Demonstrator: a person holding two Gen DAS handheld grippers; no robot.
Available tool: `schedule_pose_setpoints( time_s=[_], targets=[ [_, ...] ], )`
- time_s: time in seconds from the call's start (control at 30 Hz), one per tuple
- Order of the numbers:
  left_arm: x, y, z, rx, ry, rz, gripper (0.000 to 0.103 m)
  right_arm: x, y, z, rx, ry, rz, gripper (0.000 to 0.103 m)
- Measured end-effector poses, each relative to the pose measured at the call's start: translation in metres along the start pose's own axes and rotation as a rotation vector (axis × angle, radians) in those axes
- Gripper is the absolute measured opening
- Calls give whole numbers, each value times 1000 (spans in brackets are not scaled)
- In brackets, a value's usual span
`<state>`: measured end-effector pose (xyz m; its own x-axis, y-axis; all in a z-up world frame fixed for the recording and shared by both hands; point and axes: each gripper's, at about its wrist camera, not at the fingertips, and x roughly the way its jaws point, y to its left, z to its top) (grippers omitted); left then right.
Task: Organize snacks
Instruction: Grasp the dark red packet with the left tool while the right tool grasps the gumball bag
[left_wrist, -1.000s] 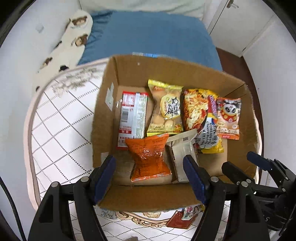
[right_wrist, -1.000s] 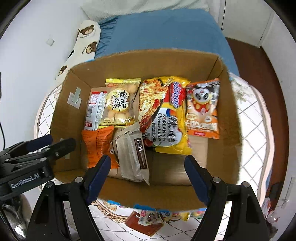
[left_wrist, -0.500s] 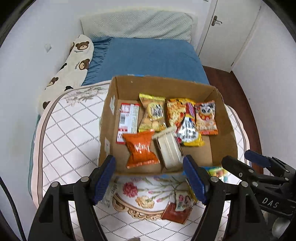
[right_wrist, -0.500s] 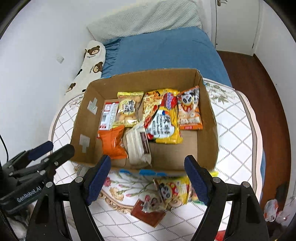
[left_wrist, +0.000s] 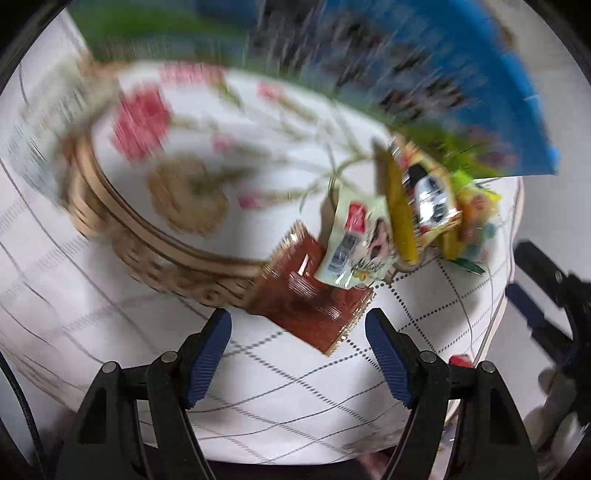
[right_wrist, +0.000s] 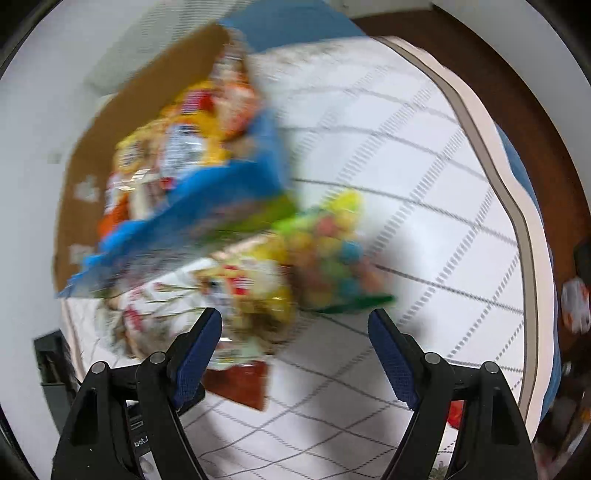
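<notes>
- Presently both views are motion-blurred; fine detail is unreliable.
- Landmark: the box (right_wrist: 147, 122), brown cardboard with a blue printed outer face, standing on a white quilt (left_wrist: 92, 314) stitched in a grid with a floral medallion.
- Loose snacks lie on the quilt just outside the box's blue face, in one overlapping heap.
- Nearest the left gripper (left_wrist: 297, 356): a flat brown sachet (left_wrist: 314, 295), square, crimped edges, glossy film.
- A pale packet (left_wrist: 354, 243) overlaps the sachet's far corner; a yellow packet (left_wrist: 424, 199) leans behind it, closer to the box.
- A clear candy bag (right_wrist: 332, 251) of coloured pieces lies at the heap's outer side, beside the box corner and ahead of the right gripper (right_wrist: 295, 354).
- More packets sit inside the box, packed side by side.
- Claws: both released, jaws standing apart, nothing between the pads; neither touches a packet.
- Handling judgement: all items look light, soft and crinkly. Film is likely slippery; contents may crush.
- The sachet lies thin and flat on soft bedding; take it by a raised crimped edge or corner.
- Puffed packets: pinch the sealed end seam, not the filled belly.
- The candy bag probably sags and shifts; grip its top seal.
</notes>
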<state>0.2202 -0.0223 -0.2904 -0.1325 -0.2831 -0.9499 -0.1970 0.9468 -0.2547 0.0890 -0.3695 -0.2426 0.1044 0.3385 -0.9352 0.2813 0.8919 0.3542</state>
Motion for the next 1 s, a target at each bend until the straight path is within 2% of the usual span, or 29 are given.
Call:
schedule_pose_setpoints(
  time_s=[0.1,0.2,0.27,0.43,0.6,0.63,0.67,0.7,0.73,0.87,1.0],
  targets=[
    [17,-3,4,-57,4,6,74,6,-13,-2,20,-5,-12,84],
    [27,-11,8,-63,-24,68,74,8,-18,1,12,-26,-44,84],
    [29,-16,6,-43,-42,101,74,11,-18,7,-13,-38,-70,84],
    [24,-17,-8,92,-49,182,74,36,-6,29,-113,5,-125,84],
    [11,16,-18,81,-36,229,74,63,11,40,-199,40,-180,84],
    [9,22,-18,62,-28,220,74,67,16,40,-218,38,-197,83],
    [7,29,-19,29,-17,193,74,69,20,39,-240,28,-214,78],
    [4,35,-20,-12,-3,150,74,69,22,37,-257,15,-219,63],
    [2,39,-22,-52,7,95,74,69,23,35,-264,10,-230,56],
    [2,27,-25,-97,30,-31,74,66,18,20,-278,25,-217,53],
    [12,5,-19,-113,13,-43,74,59,0,-2,-255,43,-209,52]
  ],
)
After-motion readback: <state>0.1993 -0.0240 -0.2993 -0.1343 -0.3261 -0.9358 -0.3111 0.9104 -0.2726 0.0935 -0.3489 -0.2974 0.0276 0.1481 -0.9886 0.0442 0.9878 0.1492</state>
